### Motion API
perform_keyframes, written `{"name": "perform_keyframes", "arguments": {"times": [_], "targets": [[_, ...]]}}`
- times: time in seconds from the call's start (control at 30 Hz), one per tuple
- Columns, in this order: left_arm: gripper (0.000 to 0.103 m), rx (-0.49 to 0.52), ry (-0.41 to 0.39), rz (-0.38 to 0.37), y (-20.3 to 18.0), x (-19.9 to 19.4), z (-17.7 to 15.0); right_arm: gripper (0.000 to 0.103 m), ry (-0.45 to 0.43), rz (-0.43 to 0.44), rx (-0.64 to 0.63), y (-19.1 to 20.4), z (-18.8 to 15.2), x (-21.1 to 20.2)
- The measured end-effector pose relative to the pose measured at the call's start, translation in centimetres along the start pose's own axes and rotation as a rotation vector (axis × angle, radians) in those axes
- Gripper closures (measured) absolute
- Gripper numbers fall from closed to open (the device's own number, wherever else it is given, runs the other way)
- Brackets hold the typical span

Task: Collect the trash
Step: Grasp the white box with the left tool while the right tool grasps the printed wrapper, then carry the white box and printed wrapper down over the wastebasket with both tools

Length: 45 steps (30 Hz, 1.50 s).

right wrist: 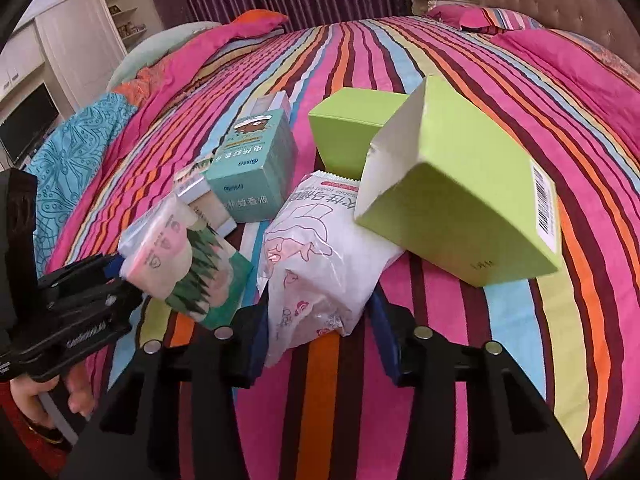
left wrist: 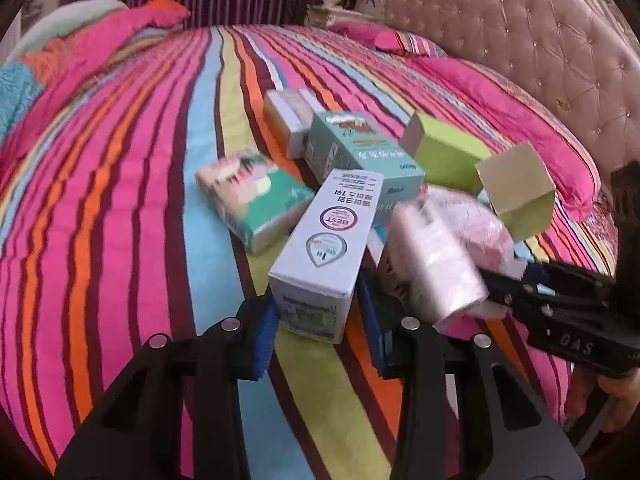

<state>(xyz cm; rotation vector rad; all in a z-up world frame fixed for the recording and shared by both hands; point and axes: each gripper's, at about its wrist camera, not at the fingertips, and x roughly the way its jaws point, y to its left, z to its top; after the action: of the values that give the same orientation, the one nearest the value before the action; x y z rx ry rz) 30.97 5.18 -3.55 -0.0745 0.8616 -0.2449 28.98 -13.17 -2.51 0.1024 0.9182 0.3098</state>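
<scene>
Trash lies in a pile on the striped bed. In the left wrist view, my left gripper [left wrist: 318,320] is open around the near end of a pale blue carton [left wrist: 328,240]; whether the pads touch it is unclear. Behind it lie a teal box [left wrist: 360,152], a green-and-pink tissue pack [left wrist: 252,196], an orange-white box [left wrist: 288,116] and two lime boxes [left wrist: 444,148] [left wrist: 516,192]. In the right wrist view, my right gripper [right wrist: 318,332] is open around the near end of a white plastic packet [right wrist: 320,264]. The other gripper [right wrist: 80,304] shows at the left.
The striped bedspread [left wrist: 120,200] covers the bed. A tufted headboard [left wrist: 540,40] and pink pillows [left wrist: 400,40] stand at the right. A folded quilt [right wrist: 80,152] lies at the bed's far left. White cabinets and a television [right wrist: 28,124] stand beyond.
</scene>
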Motion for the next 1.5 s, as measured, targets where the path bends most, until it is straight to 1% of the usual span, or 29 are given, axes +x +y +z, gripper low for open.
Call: {"name": "perform_keyframes", "arguments": {"times": [0.07,0.13,0.2,0.3,0.33,0.4,0.5,0.67,0.83,1.2,1.5], "targets": [[0.068,-0.019,-0.008,0.011,0.1,-0.7,-0.1,0.062,0.004,0.017,0.0,0.1,-0.2,-0.5],[0.073,-0.037,-0.018,0.028,0.4,-1.3,-0.3,0.062,-0.003,0.027,-0.011,0.4,-0.5,-1.1],[0.073,-0.076,-0.036,0.041,1.1,-2.5,-0.8,0.063,-0.014,0.037,-0.018,0.7,-0.8,-1.8],[0.073,-0.095,-0.059,0.054,1.7,-4.1,-1.8,0.063,-0.039,0.049,-0.028,1.3,-1.4,-3.1],[0.073,-0.09,-0.059,0.056,1.7,-4.3,-2.0,0.064,-0.046,0.042,-0.033,1.4,-1.6,-3.4],[0.074,-0.095,-0.03,0.055,2.0,-4.3,-2.7,0.064,-0.051,0.041,-0.034,1.6,-2.1,-3.9],[0.074,-0.118,-0.034,0.054,2.1,-4.9,-3.4,0.065,-0.049,0.046,-0.026,1.9,-2.8,-4.4],[0.074,-0.09,-0.051,0.07,0.9,-7.1,-4.9,0.065,-0.056,0.061,-0.001,1.8,-4.1,-5.9],[0.074,-0.068,-0.056,0.069,-0.4,-10.0,-6.9,0.065,-0.07,0.053,-0.005,2.0,-5.5,-8.2],[0.074,-0.024,-0.026,0.037,-4.0,-14.7,-12.2,0.065,-0.091,0.039,0.01,1.7,-9.4,-13.7],[0.074,0.029,-0.025,0.005,-7.6,-19.1,-16.5,0.065,-0.058,0.066,0.002,2.9,-13.7,-17.2]]}}
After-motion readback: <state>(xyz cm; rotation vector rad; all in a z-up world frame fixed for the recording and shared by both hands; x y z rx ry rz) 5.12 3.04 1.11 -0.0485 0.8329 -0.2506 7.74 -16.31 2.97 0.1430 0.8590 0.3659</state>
